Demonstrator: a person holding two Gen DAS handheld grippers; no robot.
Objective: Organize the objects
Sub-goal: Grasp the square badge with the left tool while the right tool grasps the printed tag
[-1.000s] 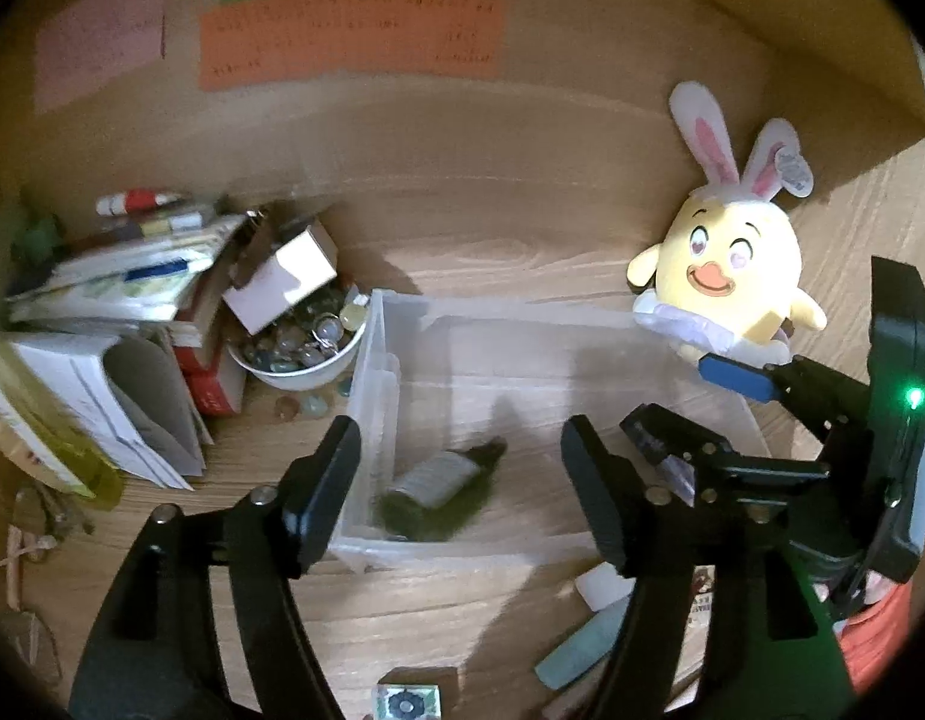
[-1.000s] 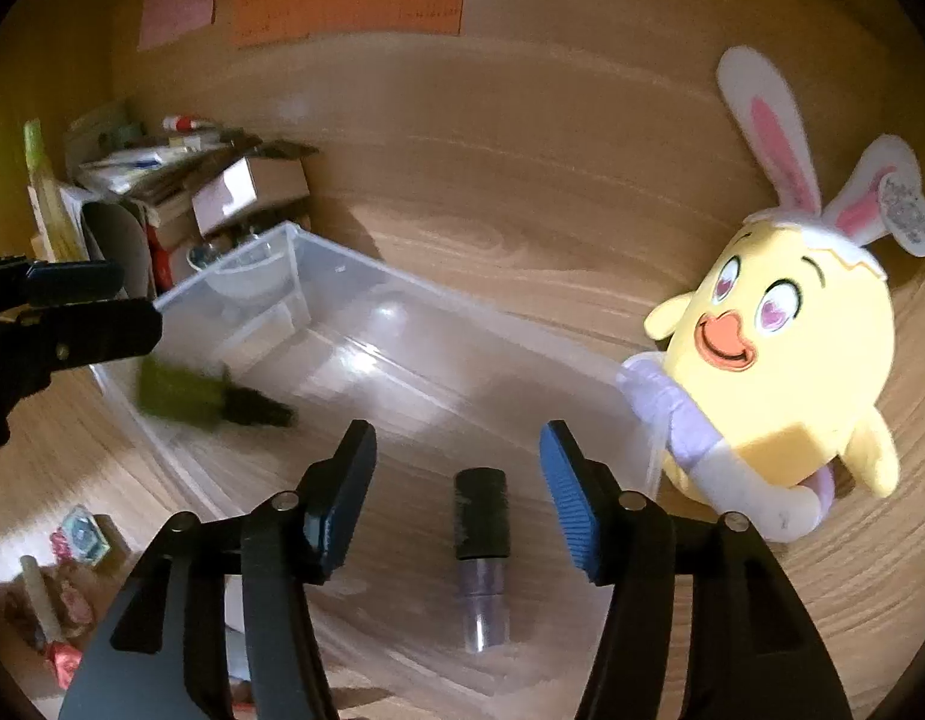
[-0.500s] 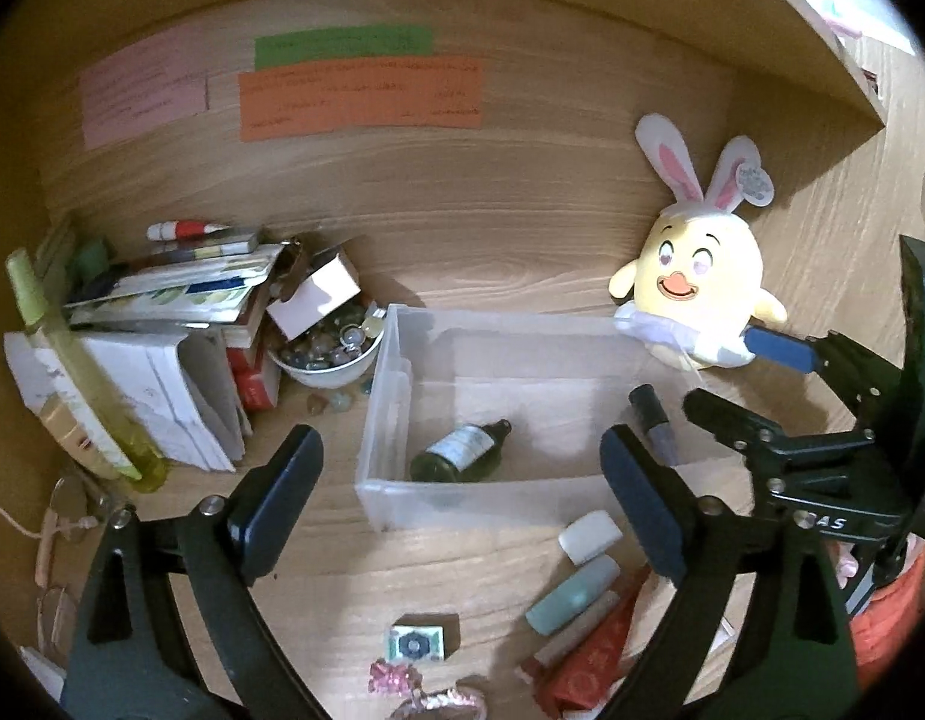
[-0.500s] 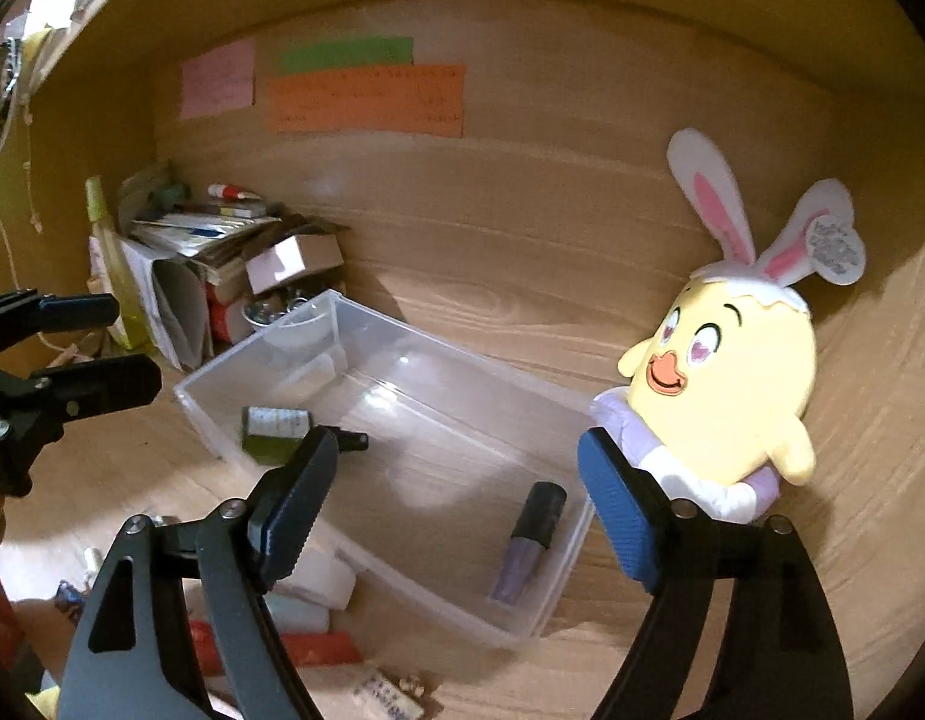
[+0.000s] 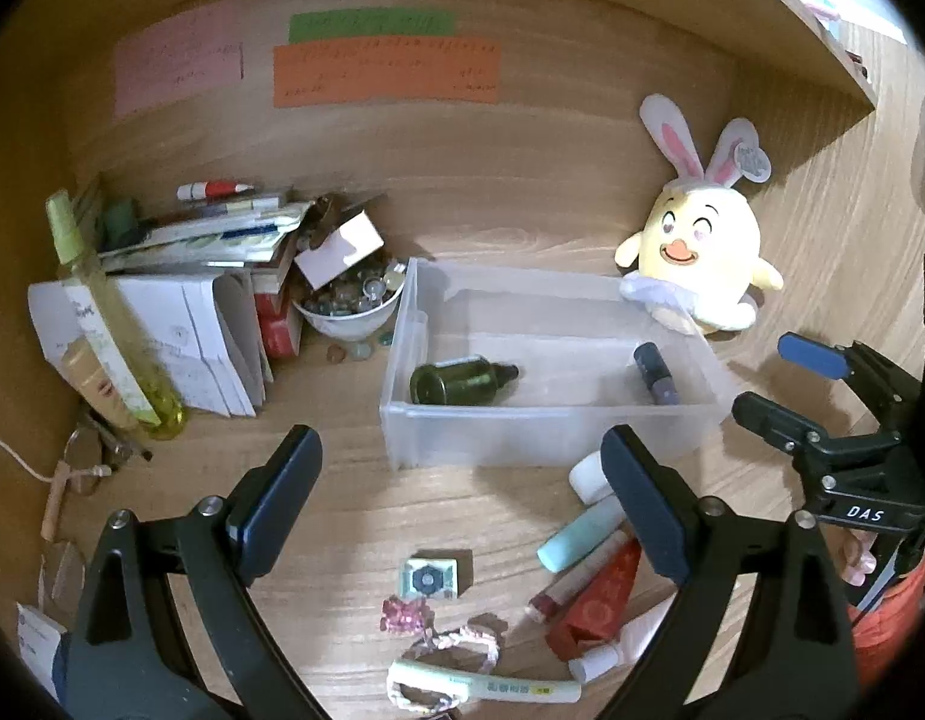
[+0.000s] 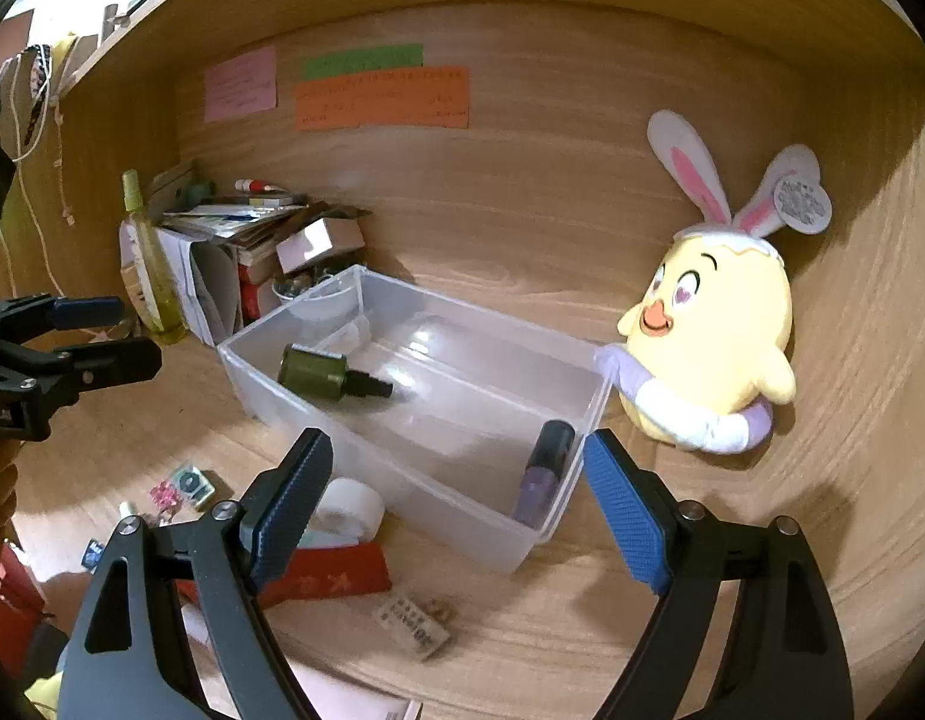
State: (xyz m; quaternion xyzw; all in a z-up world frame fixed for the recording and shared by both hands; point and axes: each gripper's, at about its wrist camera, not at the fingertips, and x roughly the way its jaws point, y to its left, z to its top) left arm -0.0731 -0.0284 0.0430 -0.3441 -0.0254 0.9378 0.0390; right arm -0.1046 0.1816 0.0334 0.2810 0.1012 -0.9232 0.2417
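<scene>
A clear plastic bin (image 5: 546, 438) sits on the wooden desk; it also shows in the right wrist view (image 6: 438, 498). Inside lie a dark green bottle (image 5: 459, 382) (image 6: 321, 372) at the left and a purple tube with a black cap (image 5: 657, 373) (image 6: 543, 474) at the right. My left gripper (image 5: 462, 498) is open and empty, in front of the bin. My right gripper (image 6: 456, 507) is open and empty, before the bin's right end. Loose items lie in front: a white roll (image 5: 588, 476), a teal tube (image 5: 582, 535), a red packet (image 5: 600, 600).
A yellow bunny-eared plush (image 5: 696, 258) leans behind the bin's right end. A bowl of marbles (image 5: 348, 306), a small box, stacked papers and a yellow-green spray bottle (image 5: 111, 324) crowd the left. A small patterned square (image 5: 429, 577), pink trinket and a marker (image 5: 492, 687) lie near the front.
Both grippers have drawn back and up from the bin, opened wide. The green bottle and the purple tube, just dropped, now lie still in the bin.
</scene>
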